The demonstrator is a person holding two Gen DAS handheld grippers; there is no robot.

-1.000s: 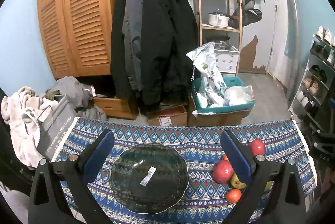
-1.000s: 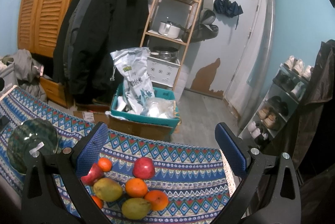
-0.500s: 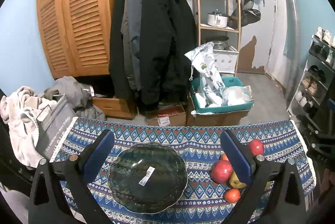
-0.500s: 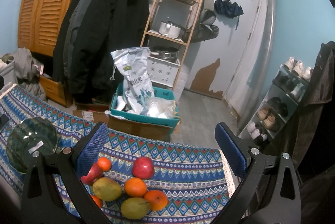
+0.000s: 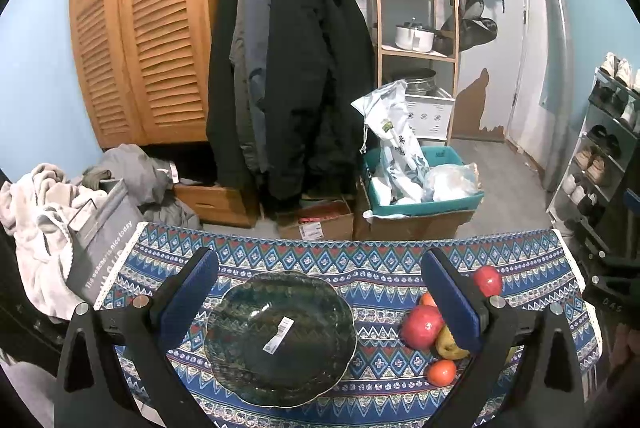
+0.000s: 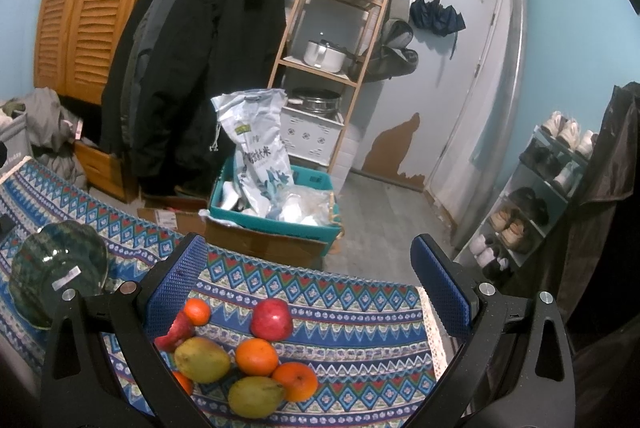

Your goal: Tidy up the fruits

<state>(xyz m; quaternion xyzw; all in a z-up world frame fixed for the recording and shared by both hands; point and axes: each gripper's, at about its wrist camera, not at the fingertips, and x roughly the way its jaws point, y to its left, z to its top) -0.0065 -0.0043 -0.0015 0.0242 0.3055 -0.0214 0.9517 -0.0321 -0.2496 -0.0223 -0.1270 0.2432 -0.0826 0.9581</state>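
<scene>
A dark green glass plate (image 5: 280,338) with a white sticker lies on the patterned blue cloth (image 5: 360,264), between the fingers of my open left gripper (image 5: 318,292), which hovers above it. To its right lies a fruit pile: red apples (image 5: 422,320), a yellow-green mango and oranges. In the right wrist view my open right gripper (image 6: 308,276) hangs above that pile: a red apple (image 6: 271,319), oranges (image 6: 256,357), two mangoes (image 6: 202,359) and a second apple partly behind the left finger. The plate (image 6: 56,272) shows at far left. Neither gripper holds anything.
Beyond the table's far edge stand a cardboard box, a teal bin (image 6: 276,216) with a white bag, hanging black coats (image 5: 288,88), a wooden shelf and louvred wardrobe doors. A grey bag and laundry (image 5: 48,212) lie at left. A shoe rack (image 6: 532,196) stands at right.
Both grippers have drifted only slightly; the right view has shifted a little, bringing the fruit pile marginally closer. Nothing was grasped or released.
</scene>
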